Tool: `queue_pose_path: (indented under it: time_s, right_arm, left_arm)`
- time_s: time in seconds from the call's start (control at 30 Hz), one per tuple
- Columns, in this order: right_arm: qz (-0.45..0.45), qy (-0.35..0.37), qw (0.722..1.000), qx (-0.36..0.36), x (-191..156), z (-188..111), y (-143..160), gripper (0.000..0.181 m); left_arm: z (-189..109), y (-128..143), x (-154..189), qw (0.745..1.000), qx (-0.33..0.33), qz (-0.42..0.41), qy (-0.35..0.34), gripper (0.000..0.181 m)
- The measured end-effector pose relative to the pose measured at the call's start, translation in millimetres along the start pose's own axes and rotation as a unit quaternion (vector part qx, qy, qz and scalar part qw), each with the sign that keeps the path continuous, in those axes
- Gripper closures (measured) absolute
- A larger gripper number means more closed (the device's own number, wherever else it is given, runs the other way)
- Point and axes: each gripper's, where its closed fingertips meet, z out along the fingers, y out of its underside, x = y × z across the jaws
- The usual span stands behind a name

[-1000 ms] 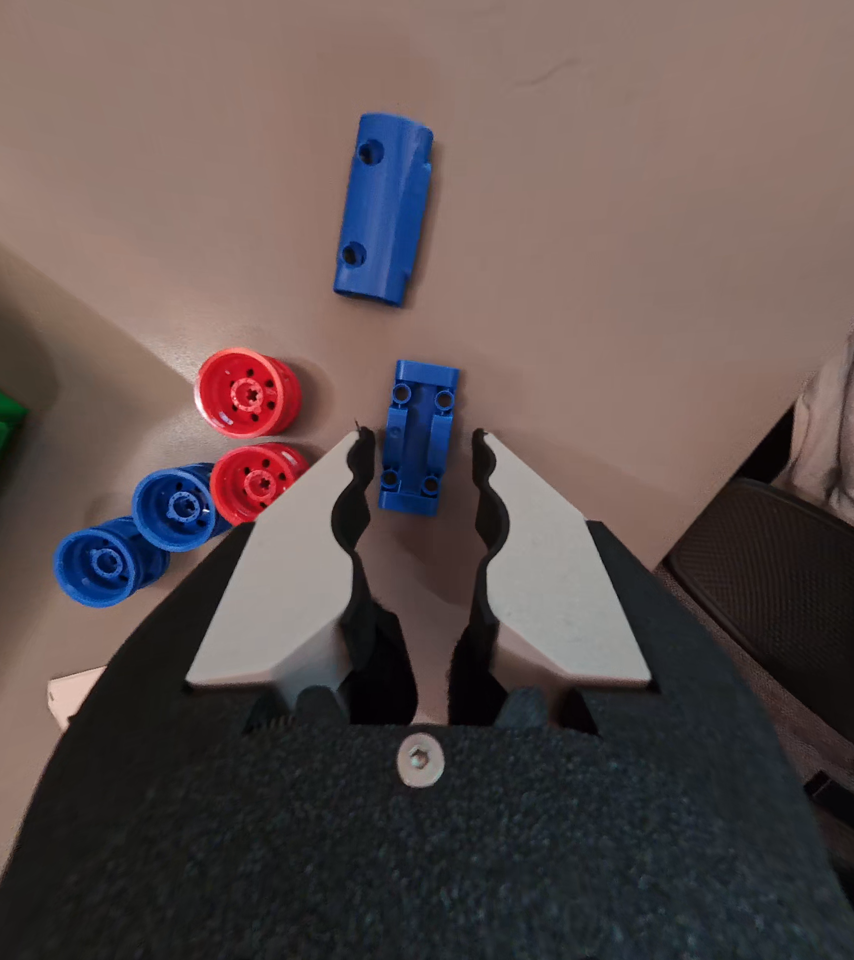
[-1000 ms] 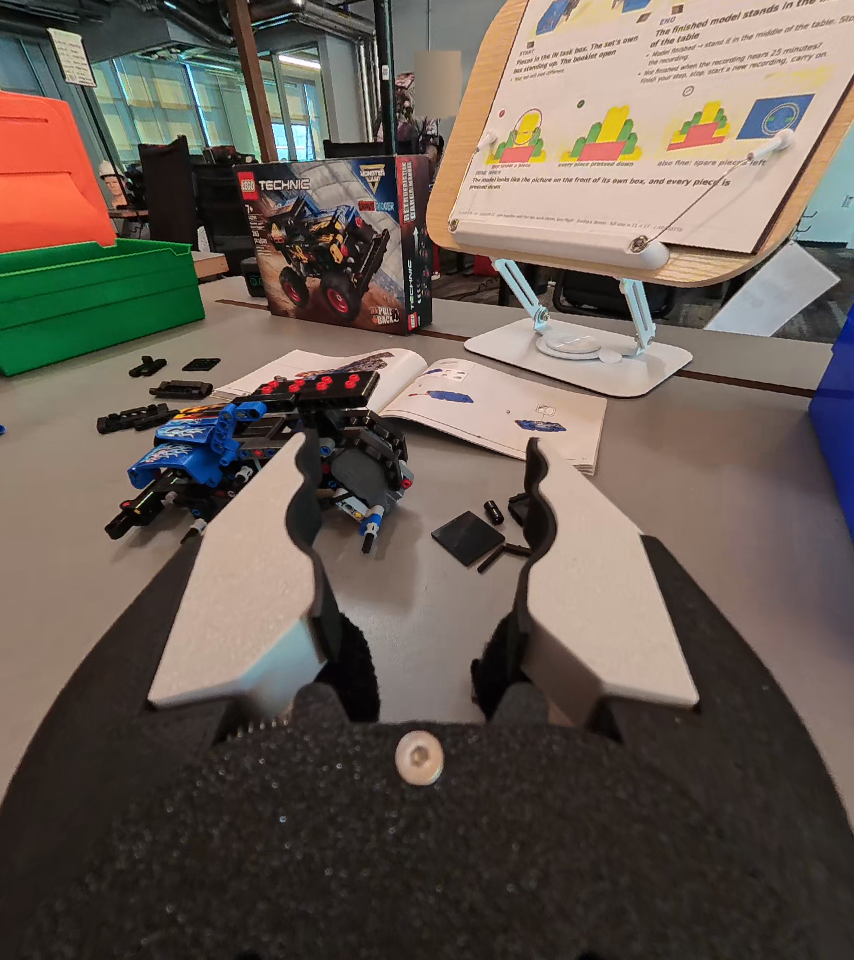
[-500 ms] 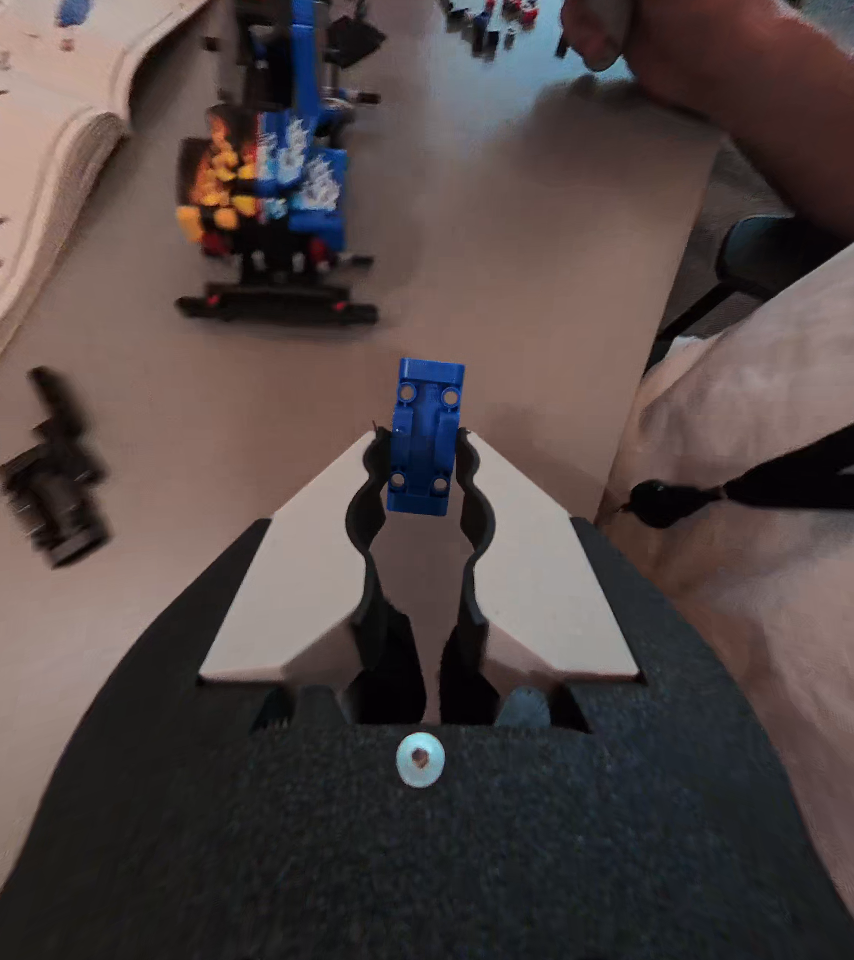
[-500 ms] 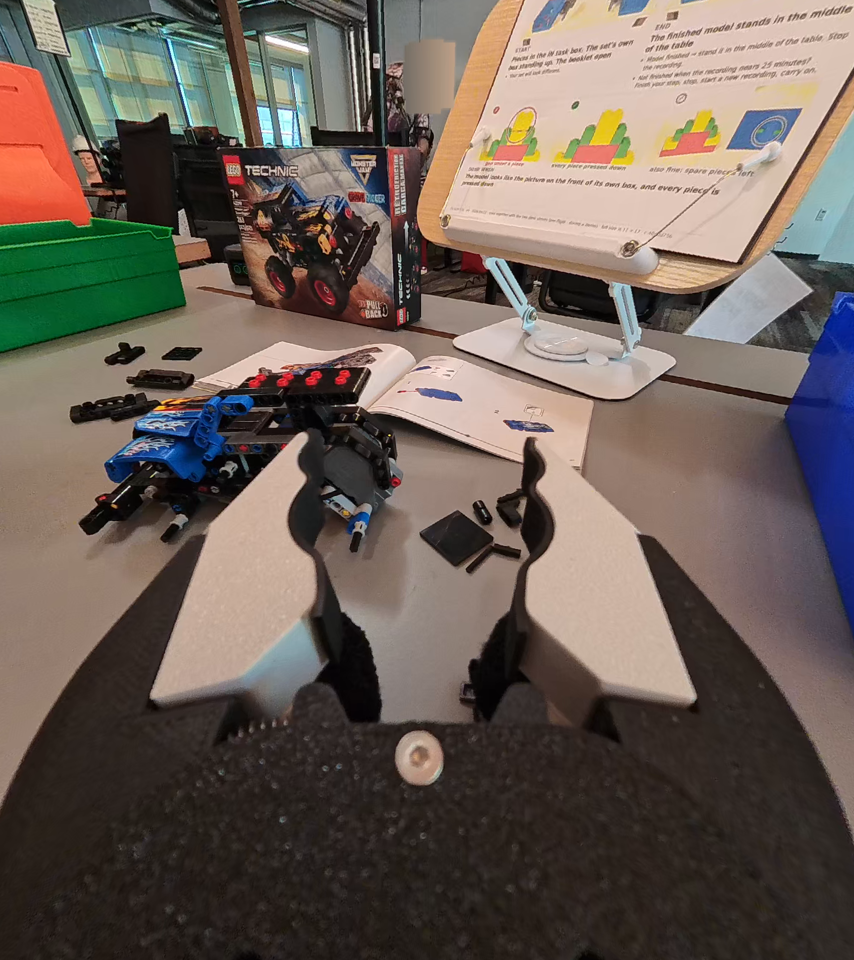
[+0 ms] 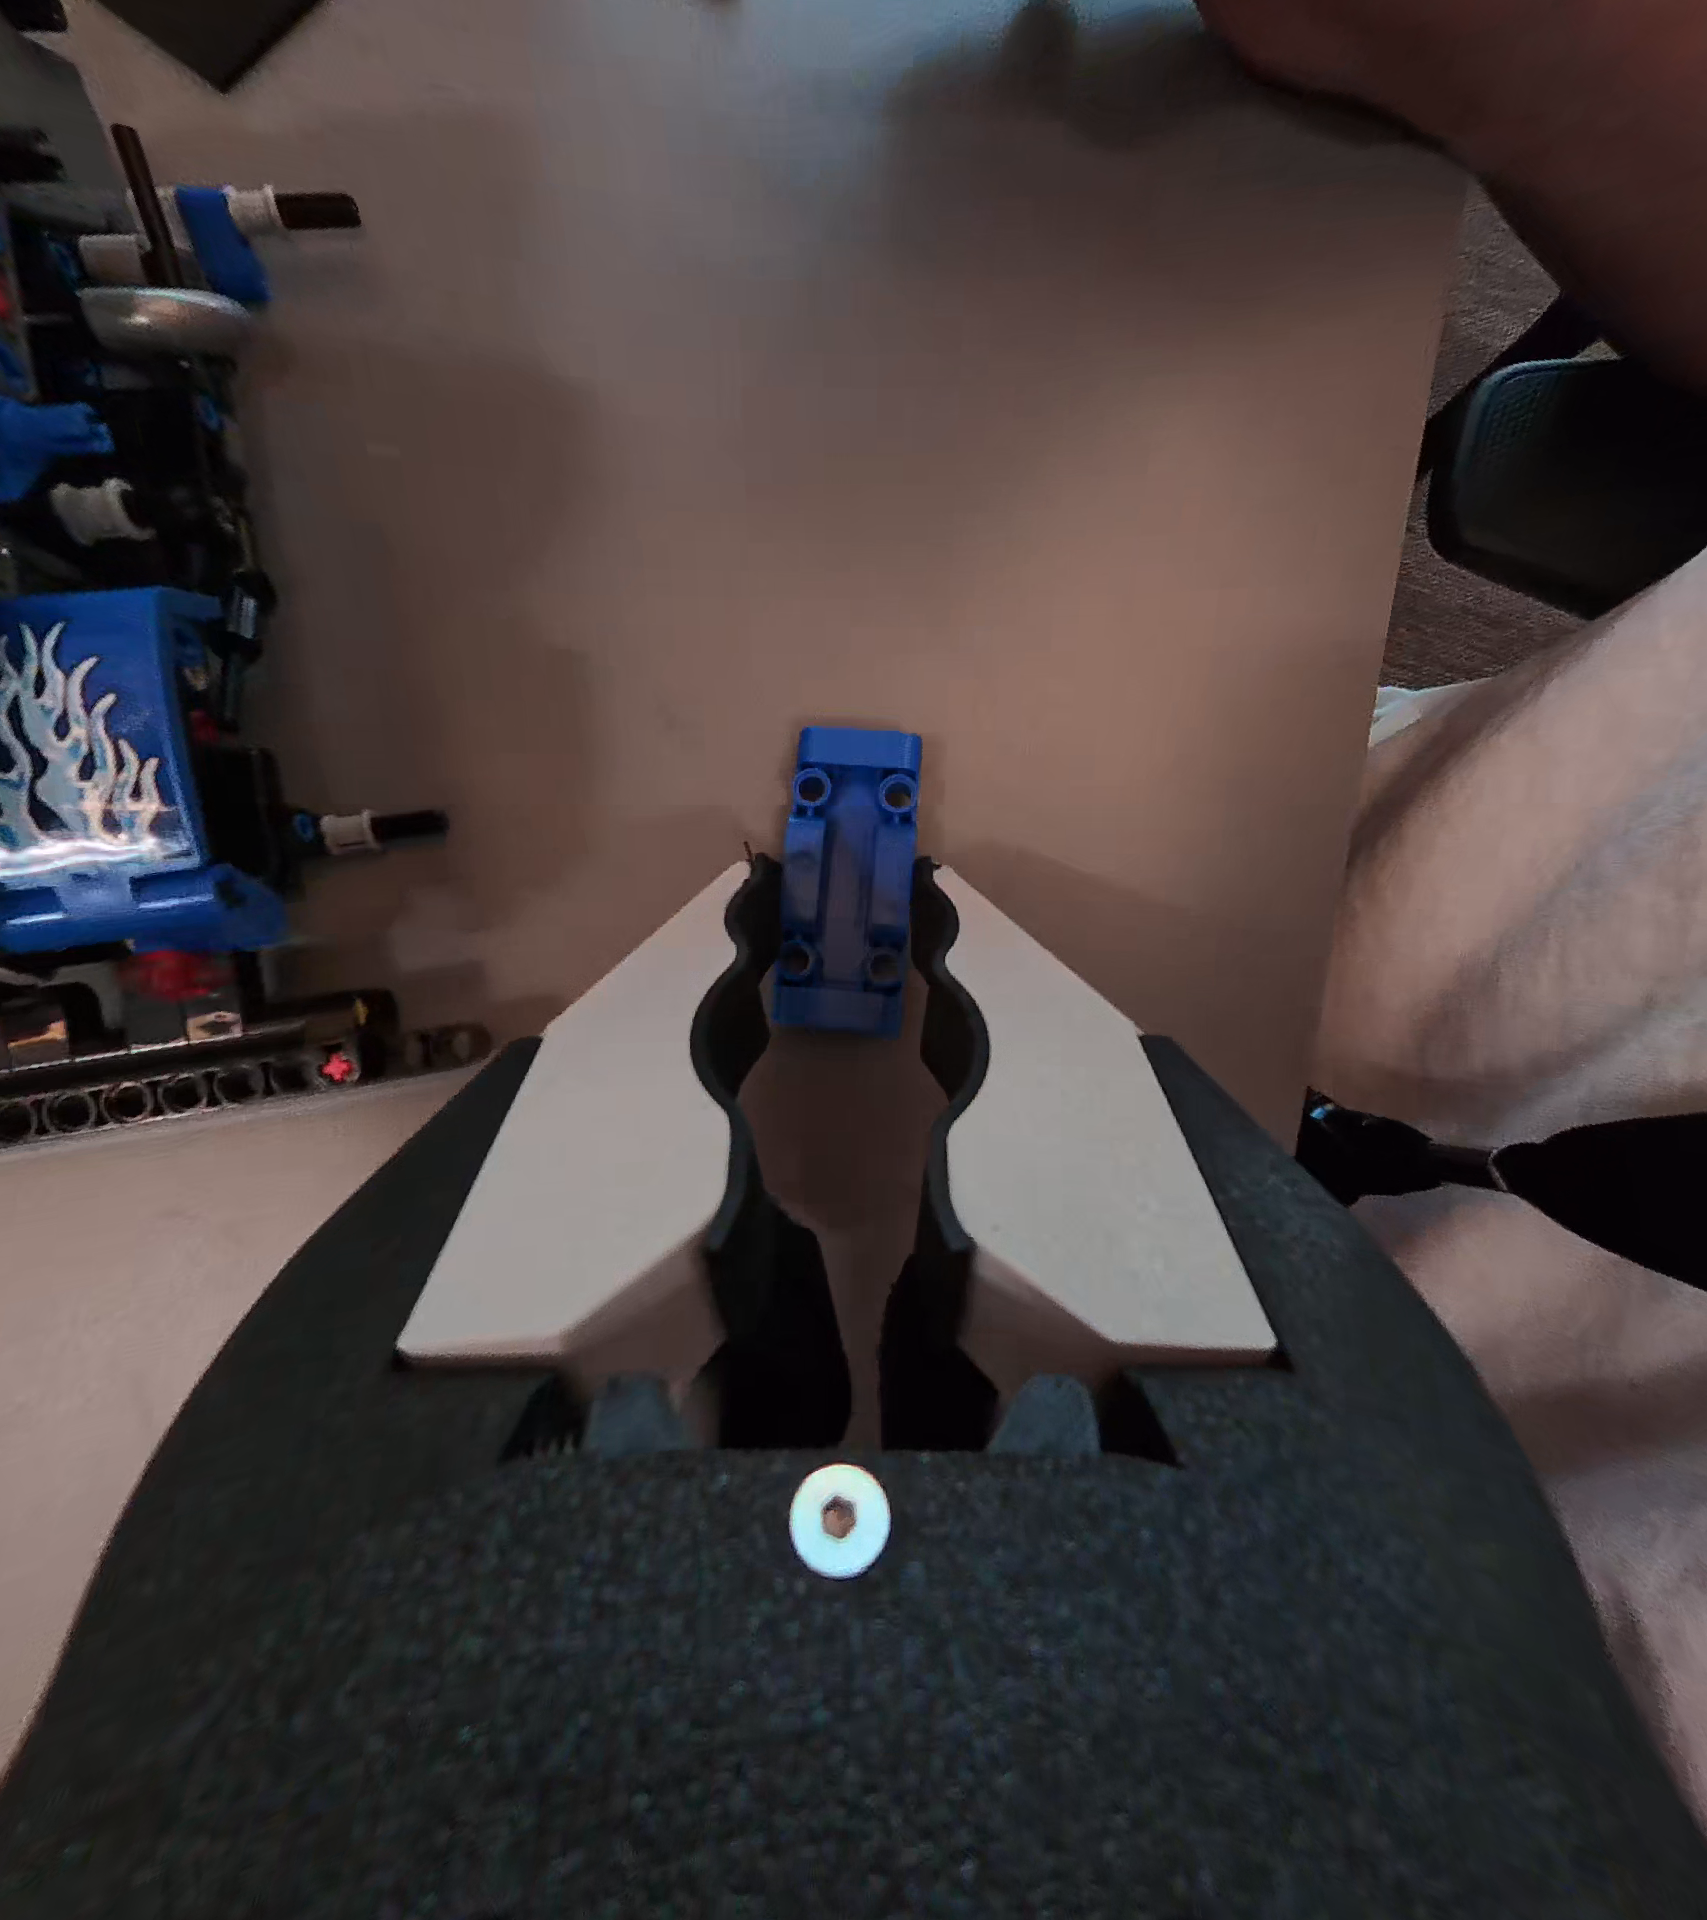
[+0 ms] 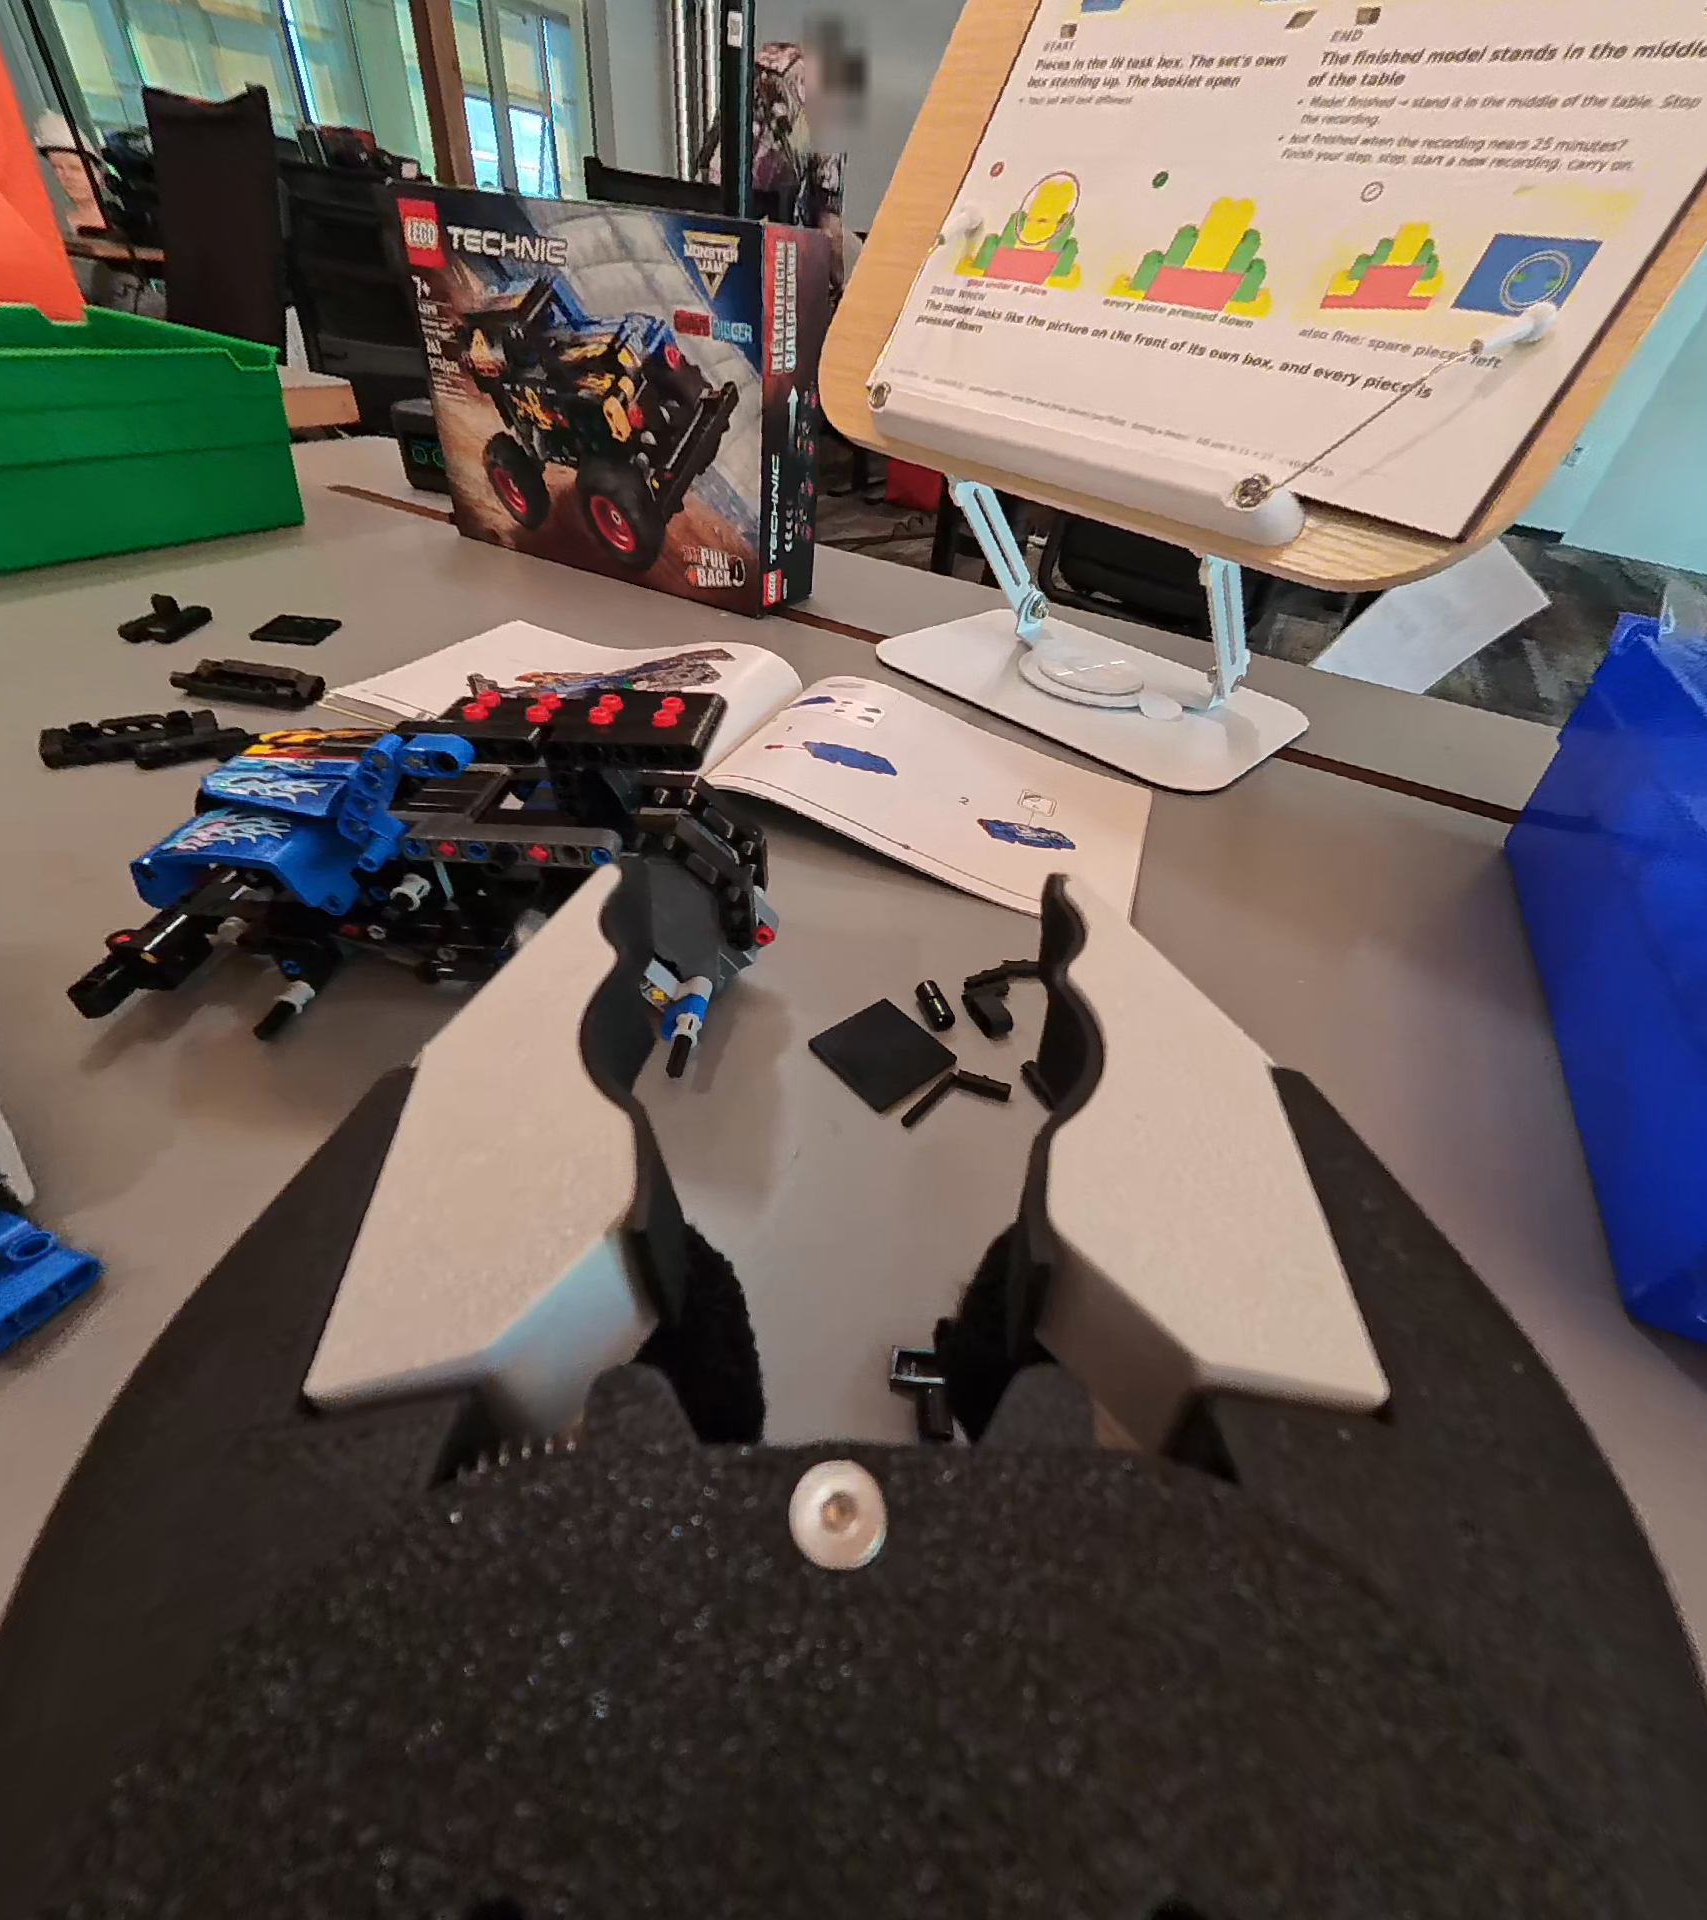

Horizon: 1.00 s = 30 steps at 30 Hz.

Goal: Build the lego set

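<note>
We find the left gripper clamped on a small blue plastic panel piece, carried above the worktop beside the part-built blue-and-black truck model. The right gripper fingers stand wide apart, empty. We judge fitting comes next: align pin holes.

The left gripper, with pale grey fingers and black wavy inner pads, is closed on a small blue plastic panel piece with four round holes. The piece stands between the fingertips, its hollow side toward the camera, above the beige table. To the left of this blue piece, well apart, lies the partly built black and blue model truck, with white flame stickers on its blue panels and black axle pins that point toward the piece. To the right of the piece, beyond the table edge, a person's light-coloured clothing with a black strap is visible.
</note>
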Motion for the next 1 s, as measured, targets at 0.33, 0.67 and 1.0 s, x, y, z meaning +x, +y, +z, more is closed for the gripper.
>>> queue_pose_path:
  time_s: [0.33, 0.67, 1.0]
  right_arm:
    - [-0.004, 0.06, 0.994, -0.09, 48, -16, 4, 0.128]
    - [0.058, -0.042, 0.963, -0.259, 108, 18, 65, 0.145]
    - [0.039, -0.053, 0.948, -0.312, 115, 41, 100, 0.163]
  left_arm:
    - [-21, -14, -7, 0.993, 0.113, -0.014, -0.026, 0.133]
    - [-144, 56, -125, 0.924, 0.245, -0.025, -0.293, 0.15]
    - [-163, 53, -126, 0.901, 0.308, -0.009, -0.304, 0.156]
